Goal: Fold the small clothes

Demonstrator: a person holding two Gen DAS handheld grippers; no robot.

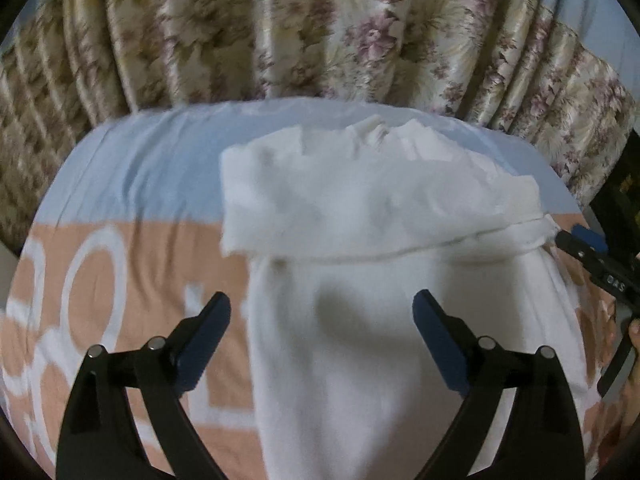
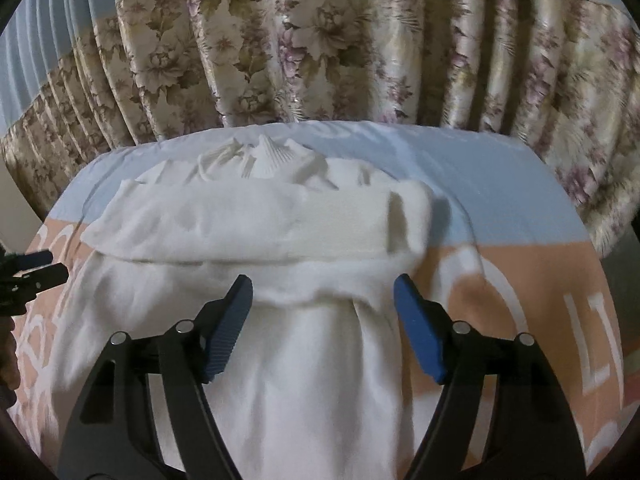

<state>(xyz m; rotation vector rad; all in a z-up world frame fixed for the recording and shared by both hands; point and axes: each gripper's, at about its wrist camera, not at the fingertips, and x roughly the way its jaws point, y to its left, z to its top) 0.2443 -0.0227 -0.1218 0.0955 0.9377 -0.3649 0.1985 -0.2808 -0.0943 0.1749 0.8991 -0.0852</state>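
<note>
On the bedsheet (image 1: 120,184), a folded white garment (image 1: 360,240) lies loose.

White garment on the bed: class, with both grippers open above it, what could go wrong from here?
1. The folded-over band looks loose and lumpy; it may slip open if nudged.
2. The left gripper and right gripper hold nothing, so a careless regrasp could bunch the garment or catch the bedsheet too.

White garment (image 1: 360,208) on peach-and-pale-blue sheet (image 1: 132,184) with white lettering; cream floral curtain (image 1: 280,28); blue-padded black jaws.
</note>
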